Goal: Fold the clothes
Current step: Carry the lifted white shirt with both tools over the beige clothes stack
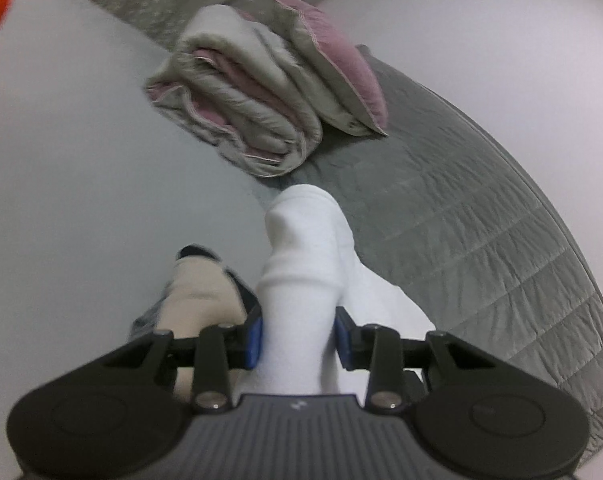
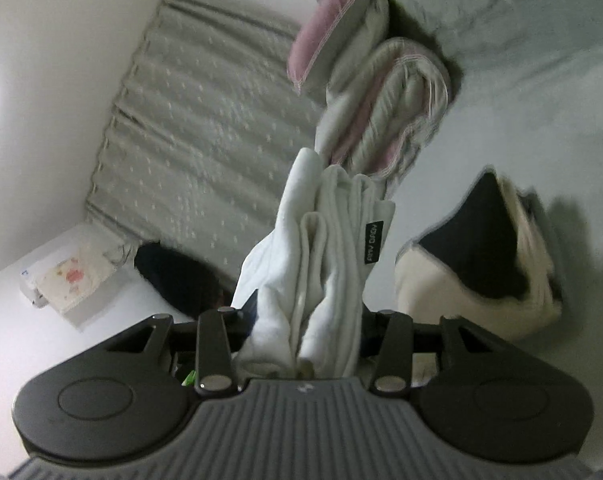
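The white garment [image 1: 301, 264] hangs bunched between the two tools, lifted off the bed [image 1: 61, 160], likely so it can be spread out for a fold. The left tool [image 1: 299, 336] is clenched on a thick roll of it between its blue pads [image 1: 254, 338]; the right tool [image 2: 305, 332] grips several gathered layers, a small black label [image 2: 373, 242] showing. Beyond the garment lies a folded pink-and-grey quilt [image 1: 241, 108], with a grey quilted bedspread [image 1: 481, 220] beside it. Near the garment sits a cream-and-dark folded garment [image 2: 481, 268]. No containers are visible.
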The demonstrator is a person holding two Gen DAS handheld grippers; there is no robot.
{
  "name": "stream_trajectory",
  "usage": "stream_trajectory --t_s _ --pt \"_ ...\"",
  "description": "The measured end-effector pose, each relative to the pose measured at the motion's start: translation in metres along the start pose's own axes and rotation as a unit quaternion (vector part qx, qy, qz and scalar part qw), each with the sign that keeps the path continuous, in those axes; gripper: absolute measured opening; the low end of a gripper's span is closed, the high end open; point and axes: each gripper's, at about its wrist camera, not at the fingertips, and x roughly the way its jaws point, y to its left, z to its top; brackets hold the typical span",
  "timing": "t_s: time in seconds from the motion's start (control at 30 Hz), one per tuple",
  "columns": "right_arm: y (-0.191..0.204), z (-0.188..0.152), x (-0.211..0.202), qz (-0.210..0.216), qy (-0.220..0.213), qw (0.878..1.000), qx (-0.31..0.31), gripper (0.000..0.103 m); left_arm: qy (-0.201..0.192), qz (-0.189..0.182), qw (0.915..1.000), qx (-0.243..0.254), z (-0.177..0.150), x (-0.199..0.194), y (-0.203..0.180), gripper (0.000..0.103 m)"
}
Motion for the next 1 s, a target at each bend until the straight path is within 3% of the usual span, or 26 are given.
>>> stream_trajectory --t_s 0.23,0.37,0.6,0.7,0.8,0.87,1.0 --pt "-0.039 0.007 0.006 -0.001 -0.052 0.998 -0.023 0.046 0.008 -0.026 0.9995 0.017 0.011 0.055 0.020 0.036" --pt "-0.064 0.009 0.015 -0.004 -0.039 0.999 0.002 0.045 -0.009 -0.064 0.9979 -0.008 0.003 0.078 0.049 0.036" --pt "-0.082 0.003 0.028 -0.003 -0.038 0.999 -0.020 0.045 -0.061 -0.111 0.9909 -0.045 -0.013 0.099 0.095 0.036" --pt "-0.089 0.001 0.034 -0.025 -0.040 0.998 -0.039 0.052 -0.041 -0.083 0.9920 -0.085 -0.017 0.117 0.111 0.036" --pt "-0.086 0.001 0.031 -0.033 -0.045 0.997 -0.048 0.057 -0.059 -0.084 0.9917 -0.077 -0.021 0.108 0.110 0.041" --pt "-0.084 0.001 0.029 -0.039 -0.048 0.997 -0.054 0.068 -0.075 -0.076 0.9915 -0.074 -0.018 0.099 0.107 0.051" --pt "-0.069 0.009 0.013 -0.068 -0.084 0.989 -0.100 0.071 -0.121 -0.049 0.9903 -0.047 -0.011 0.079 0.098 0.053"
